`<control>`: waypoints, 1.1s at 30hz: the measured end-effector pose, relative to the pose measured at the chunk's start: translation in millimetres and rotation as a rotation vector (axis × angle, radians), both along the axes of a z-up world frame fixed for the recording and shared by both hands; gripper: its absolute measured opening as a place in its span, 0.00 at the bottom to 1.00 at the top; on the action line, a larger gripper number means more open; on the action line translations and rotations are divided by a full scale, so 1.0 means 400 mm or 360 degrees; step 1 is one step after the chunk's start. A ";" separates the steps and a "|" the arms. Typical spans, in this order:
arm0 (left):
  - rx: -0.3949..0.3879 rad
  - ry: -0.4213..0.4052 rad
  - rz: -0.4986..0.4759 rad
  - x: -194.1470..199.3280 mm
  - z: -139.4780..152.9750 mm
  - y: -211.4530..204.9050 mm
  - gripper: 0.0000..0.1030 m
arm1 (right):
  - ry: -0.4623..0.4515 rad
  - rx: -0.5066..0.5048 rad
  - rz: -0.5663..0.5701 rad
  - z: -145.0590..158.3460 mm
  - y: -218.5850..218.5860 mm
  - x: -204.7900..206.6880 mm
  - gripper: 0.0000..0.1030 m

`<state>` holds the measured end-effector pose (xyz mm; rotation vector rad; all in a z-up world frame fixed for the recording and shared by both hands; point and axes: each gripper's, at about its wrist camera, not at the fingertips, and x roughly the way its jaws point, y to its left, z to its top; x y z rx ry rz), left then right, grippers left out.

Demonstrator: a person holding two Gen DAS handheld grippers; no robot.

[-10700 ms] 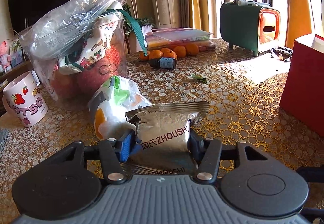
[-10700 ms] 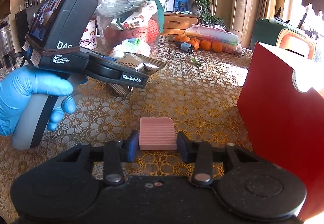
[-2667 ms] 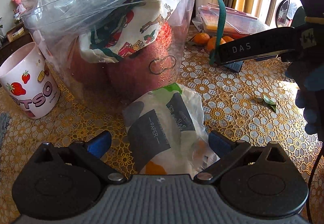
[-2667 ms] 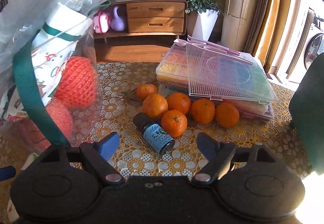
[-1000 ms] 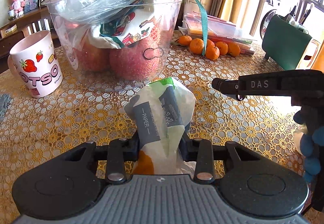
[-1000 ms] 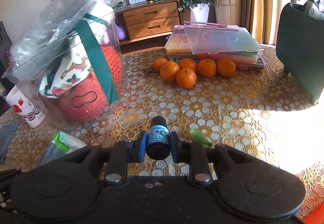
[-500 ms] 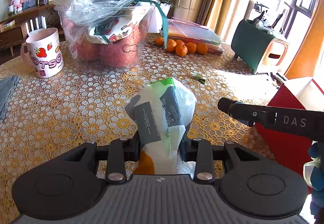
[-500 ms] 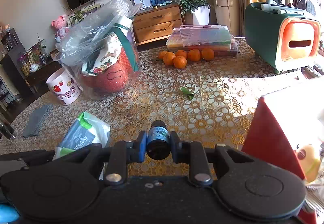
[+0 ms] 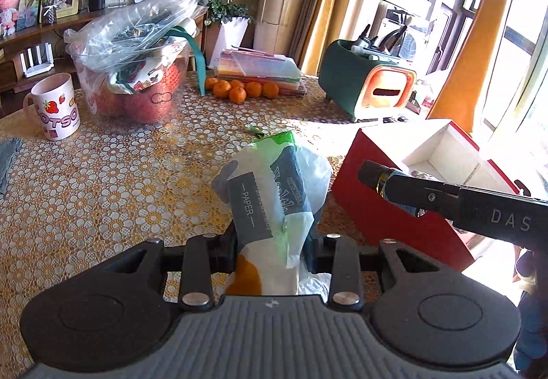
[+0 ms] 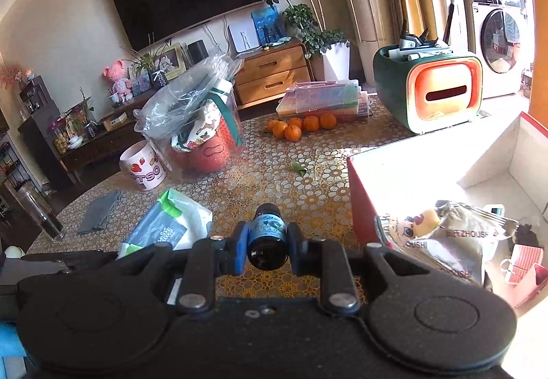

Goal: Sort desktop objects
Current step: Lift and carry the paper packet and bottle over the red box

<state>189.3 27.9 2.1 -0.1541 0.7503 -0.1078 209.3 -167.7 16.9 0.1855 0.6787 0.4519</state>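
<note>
My right tool (image 10: 266, 243) grips the bottle (image 10: 267, 235) just left of the box (image 10: 404, 160), nearer it than my left tool (image 9: 270, 249) clamping the pack (image 9: 270, 194).

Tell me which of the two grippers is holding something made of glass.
The right gripper. It is shut on a small dark bottle with a blue label, while the left gripper is clamped on a soft tissue pack.
</note>
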 end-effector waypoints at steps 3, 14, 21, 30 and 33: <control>0.0008 -0.0016 -0.0052 -0.023 0.023 -0.050 0.33 | -0.0017 0.0022 -0.0024 0.015 -0.044 -0.033 0.22; 0.0060 -0.0066 -0.0294 -0.032 0.067 -0.282 0.33 | -0.0102 0.0035 -0.0180 0.048 -0.248 -0.102 0.22; 0.0082 -0.0042 -0.0403 0.009 0.064 -0.403 0.33 | -0.0116 0.0021 -0.0309 0.039 -0.362 -0.088 0.22; 0.0199 0.0009 -0.0510 0.107 0.038 -0.512 0.33 | -0.0072 -0.0018 -0.0377 -0.004 -0.469 -0.006 0.23; 0.0260 0.0004 -0.0533 0.154 0.036 -0.536 0.33 | -0.0053 -0.0030 -0.0404 -0.024 -0.490 0.034 0.23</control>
